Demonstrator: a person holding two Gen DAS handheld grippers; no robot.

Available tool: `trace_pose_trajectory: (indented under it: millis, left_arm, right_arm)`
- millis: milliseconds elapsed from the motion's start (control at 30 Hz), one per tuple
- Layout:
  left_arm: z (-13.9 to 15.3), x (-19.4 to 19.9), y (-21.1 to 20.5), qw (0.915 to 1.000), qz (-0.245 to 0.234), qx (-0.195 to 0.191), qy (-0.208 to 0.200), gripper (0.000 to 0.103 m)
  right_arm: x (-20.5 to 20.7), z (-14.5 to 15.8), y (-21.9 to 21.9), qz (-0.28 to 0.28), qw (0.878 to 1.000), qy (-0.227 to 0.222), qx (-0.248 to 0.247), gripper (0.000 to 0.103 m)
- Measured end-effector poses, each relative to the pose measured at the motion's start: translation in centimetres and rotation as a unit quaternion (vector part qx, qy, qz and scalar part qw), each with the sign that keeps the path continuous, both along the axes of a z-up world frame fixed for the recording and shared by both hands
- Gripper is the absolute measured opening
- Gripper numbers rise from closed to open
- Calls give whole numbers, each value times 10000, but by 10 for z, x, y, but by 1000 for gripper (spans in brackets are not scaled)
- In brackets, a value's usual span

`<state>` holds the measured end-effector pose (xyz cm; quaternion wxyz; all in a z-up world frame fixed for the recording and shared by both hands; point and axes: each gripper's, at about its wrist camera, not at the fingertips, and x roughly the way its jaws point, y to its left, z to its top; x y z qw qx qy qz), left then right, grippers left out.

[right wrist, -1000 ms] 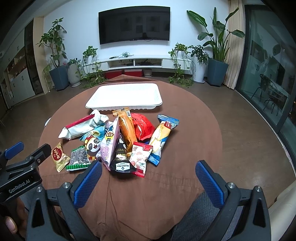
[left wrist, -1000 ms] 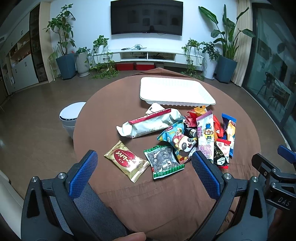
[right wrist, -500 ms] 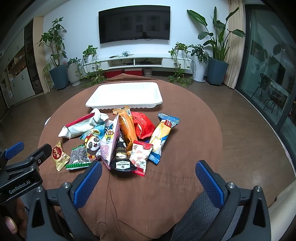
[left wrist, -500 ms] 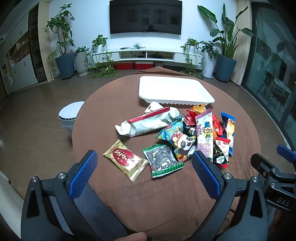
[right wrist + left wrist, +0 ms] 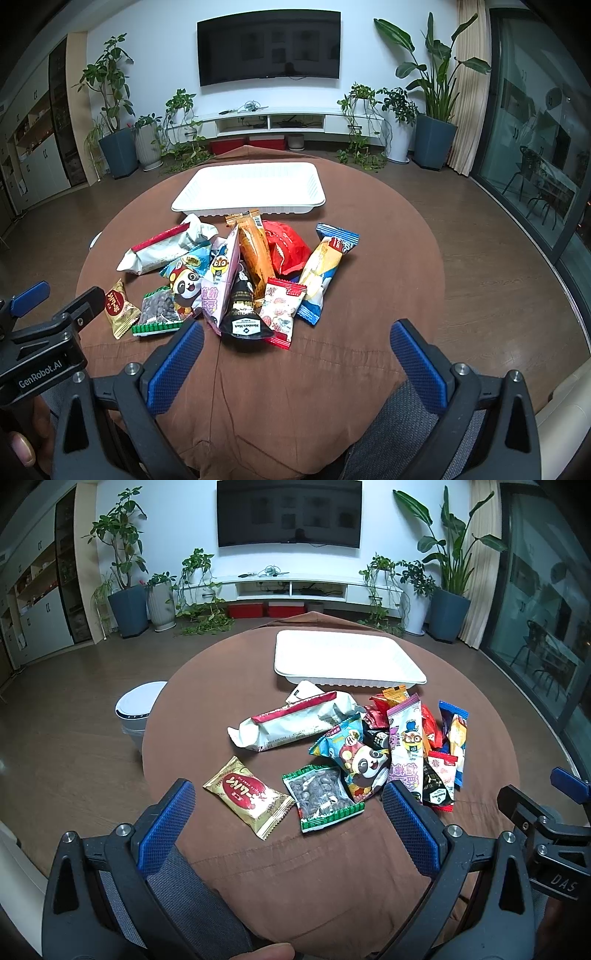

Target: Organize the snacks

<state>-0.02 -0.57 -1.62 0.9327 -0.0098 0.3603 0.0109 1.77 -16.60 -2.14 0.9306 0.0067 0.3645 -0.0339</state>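
**Snack sorting: nothing in the tray yet**

Going left to right: the left gripper (image 5: 282,814) is spread wide over the near table edge with nothing in it. Just past it lie the gold packet (image 5: 248,796) and green-edged packet (image 5: 321,799), then the long white wrapper (image 5: 291,722) and the main snack pile (image 5: 255,273) (all overlapping, kind of a mess). The right gripper (image 5: 295,352) is wide open and empty too. The white tray (image 5: 248,184) at the far side has nothing inside, so basically everything's left to do.
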Motion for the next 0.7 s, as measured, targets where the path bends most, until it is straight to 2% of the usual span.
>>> trace_pose_trajectory:
  millis: [700]
  left_arm:
    - [-1, 0, 0, 10000, -15, -14, 15, 103]
  right_arm:
    - [0, 0, 0, 1, 10000, 11, -1, 103]
